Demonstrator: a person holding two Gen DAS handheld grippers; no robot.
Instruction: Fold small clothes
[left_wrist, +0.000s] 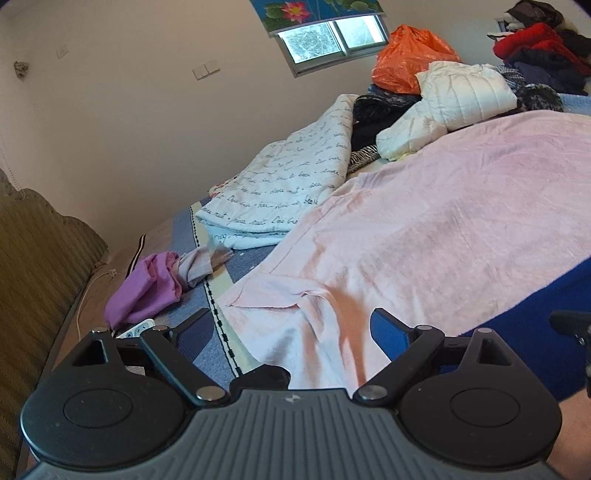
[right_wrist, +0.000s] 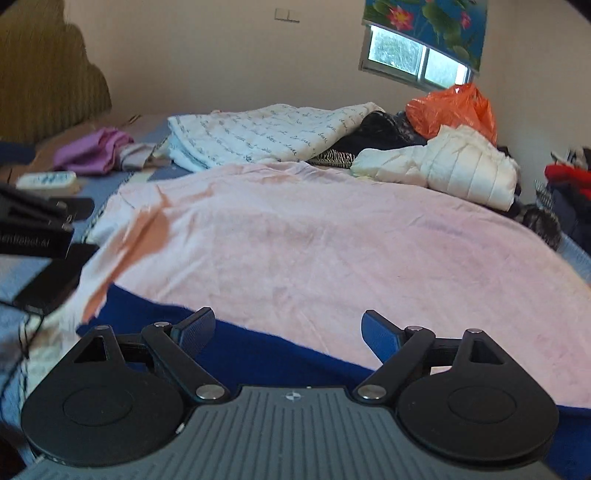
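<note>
A large pale pink cloth (left_wrist: 443, 229) lies spread over the bed, and the right wrist view shows the pink cloth (right_wrist: 314, 240) from its near edge. A dark blue garment (right_wrist: 258, 354) lies under that near edge and shows as a blue strip (left_wrist: 535, 314) at the right of the left wrist view. My left gripper (left_wrist: 290, 321) hangs open over the pink cloth's rumpled left corner, nothing between its fingers. My right gripper (right_wrist: 288, 321) is open above the blue garment's edge, holding nothing. The left gripper's body (right_wrist: 44, 221) shows at the left edge of the right wrist view.
A crumpled purple garment (left_wrist: 147, 288) and a grey one lie near the headboard (left_wrist: 37, 240). A script-printed quilt (left_wrist: 295, 177), white puffer jacket (left_wrist: 461, 96), orange bag (left_wrist: 406, 59) and a clothes pile (left_wrist: 535, 51) line the far side. A power strip (right_wrist: 46, 181) lies at the left.
</note>
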